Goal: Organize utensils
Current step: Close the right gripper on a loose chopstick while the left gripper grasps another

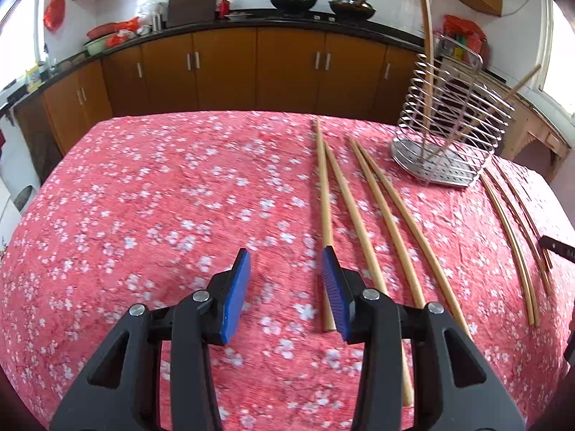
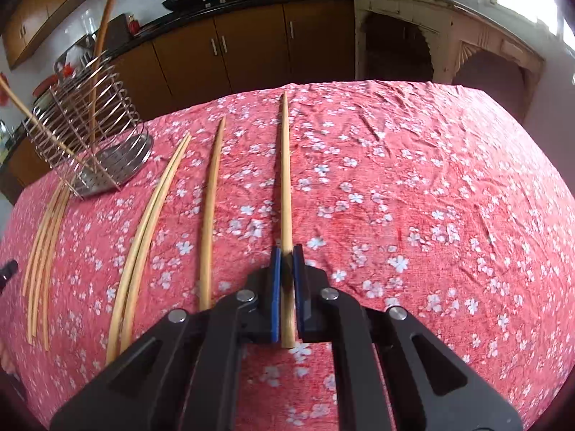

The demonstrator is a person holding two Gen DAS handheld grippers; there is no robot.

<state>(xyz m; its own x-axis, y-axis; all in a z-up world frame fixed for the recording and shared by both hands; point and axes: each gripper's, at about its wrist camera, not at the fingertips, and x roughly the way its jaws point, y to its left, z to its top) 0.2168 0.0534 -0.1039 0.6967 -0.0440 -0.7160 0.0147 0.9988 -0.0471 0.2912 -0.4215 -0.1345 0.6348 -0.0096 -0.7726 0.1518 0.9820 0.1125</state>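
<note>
Through the left wrist camera I see my left gripper (image 1: pixel 285 289) spread wide with nothing between its blue pads (image 1: pixel 235 294), hovering over the red floral tablecloth (image 1: pixel 161 197). Four wooden chopsticks (image 1: pixel 363 222) lie lengthwise on the cloth just right of the gripper; the leftmost one (image 1: pixel 325 212) runs under the edge of the right pad. Further right, a wire utensil holder (image 1: pixel 449 122) stands near the table's far right corner, with two chopsticks leaning inside it, one (image 1: pixel 427 36) rising tall above its rim. A few more thin chopsticks (image 1: pixel 514 240) lie on the cloth beyond the holder's near side, towards the right edge.

Through the right wrist camera, my right gripper (image 2: pixel 286 280) is closed down narrow around a single chopstick (image 2: pixel 285 179), which stretches forward along the cloth (image 2: pixel 413 197) from between the pads. To its left lie one lone chopstick (image 2: pixel 210 215), then a touching pair (image 2: pixel 143 237), then a bundle of thin ones (image 2: pixel 45 262) near the left edge. The wire holder (image 2: pixel 90 143) stands at the far left. I cannot tell whether the gripped chopstick is lifted off the cloth.
</note>
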